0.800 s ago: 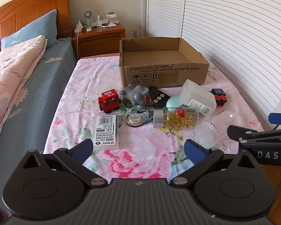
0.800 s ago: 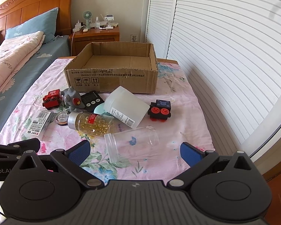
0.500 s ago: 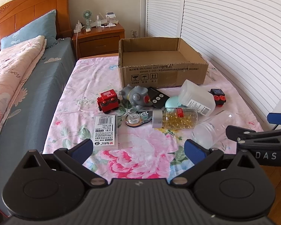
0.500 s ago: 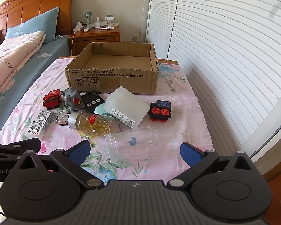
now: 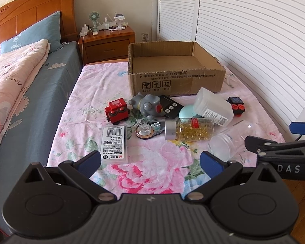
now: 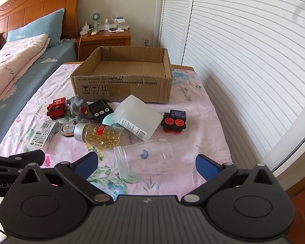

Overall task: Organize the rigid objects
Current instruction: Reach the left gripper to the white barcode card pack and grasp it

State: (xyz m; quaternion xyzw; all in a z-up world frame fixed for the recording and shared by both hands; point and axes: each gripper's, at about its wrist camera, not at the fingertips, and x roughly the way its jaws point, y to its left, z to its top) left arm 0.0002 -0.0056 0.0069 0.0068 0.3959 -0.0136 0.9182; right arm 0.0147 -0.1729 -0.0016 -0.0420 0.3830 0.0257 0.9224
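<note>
An open cardboard box (image 5: 177,77) (image 6: 122,85) stands at the far end of a floral-covered table (image 5: 95,93). In front of it lie a red toy train (image 5: 117,111), a grey toy (image 5: 147,105), a black timer (image 6: 99,109), a white plastic container (image 6: 137,120), a bottle of yellow capsules (image 5: 190,129) (image 6: 99,133), a clear empty jar (image 6: 143,155), a black toy train (image 6: 174,121), a flat labelled case (image 5: 114,142) and a round tape measure (image 5: 145,130). My left gripper (image 5: 150,162) and right gripper (image 6: 146,163) both hover open over the near edge, holding nothing.
A bed with a blue sheet and pink quilt (image 5: 16,81) runs along the left. A wooden nightstand (image 5: 107,42) with small items stands behind the table. White louvred doors (image 6: 244,50) line the right side. The right gripper's body (image 5: 282,150) shows at the left wrist view's right edge.
Both views have barely shifted; the objects on the table lie where they were and both grippers stay wide open.
</note>
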